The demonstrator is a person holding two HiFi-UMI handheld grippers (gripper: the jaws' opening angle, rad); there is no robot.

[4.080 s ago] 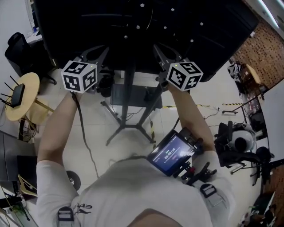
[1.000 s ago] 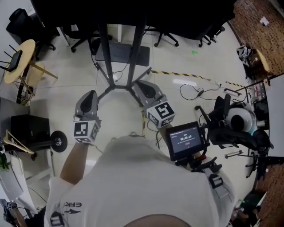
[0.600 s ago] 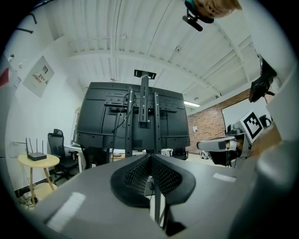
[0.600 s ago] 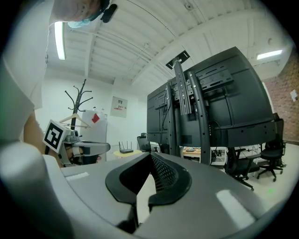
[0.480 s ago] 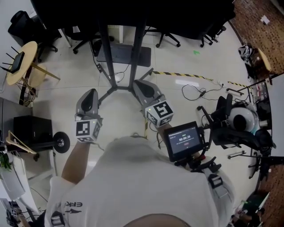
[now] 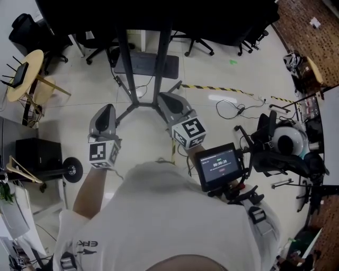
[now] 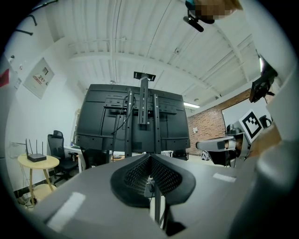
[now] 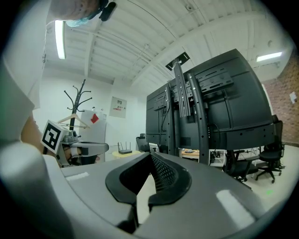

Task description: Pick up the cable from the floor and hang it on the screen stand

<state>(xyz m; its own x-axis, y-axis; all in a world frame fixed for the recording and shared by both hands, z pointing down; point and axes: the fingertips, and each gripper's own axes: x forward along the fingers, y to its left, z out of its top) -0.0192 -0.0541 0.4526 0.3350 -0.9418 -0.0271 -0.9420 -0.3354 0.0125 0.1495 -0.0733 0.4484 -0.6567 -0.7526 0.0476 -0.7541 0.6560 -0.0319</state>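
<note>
The screen stand (image 6: 142, 103) rises ahead of me with two black posts and splayed floor legs, and the big black screen (image 6: 159, 13) sits on top. In the left gripper view a thin black cable (image 7: 122, 122) hangs down the screen's back beside the posts (image 7: 141, 116). My left gripper (image 6: 107, 109) is shut and empty, held level short of the stand's legs. My right gripper (image 6: 163, 96) is also shut and empty, just right of the legs. Both gripper views show jaws meeting with nothing between them: left gripper (image 7: 150, 156), right gripper (image 8: 150, 154), stand (image 8: 187, 102).
A loose black cable (image 6: 229, 110) lies on the floor at the right, next to yellow-black tape (image 6: 212, 89). A round wooden table (image 6: 24, 74) with a router stands at the left. Office chairs (image 6: 198, 45) are behind the stand, a wheeled black box (image 6: 37, 153) at left, gear (image 6: 280, 148) at right.
Four seconds ago both grippers were raised at the screen's back, a cable trailing below the left one. Both are now lowered and empty. Nothing has moved over the last second.
</note>
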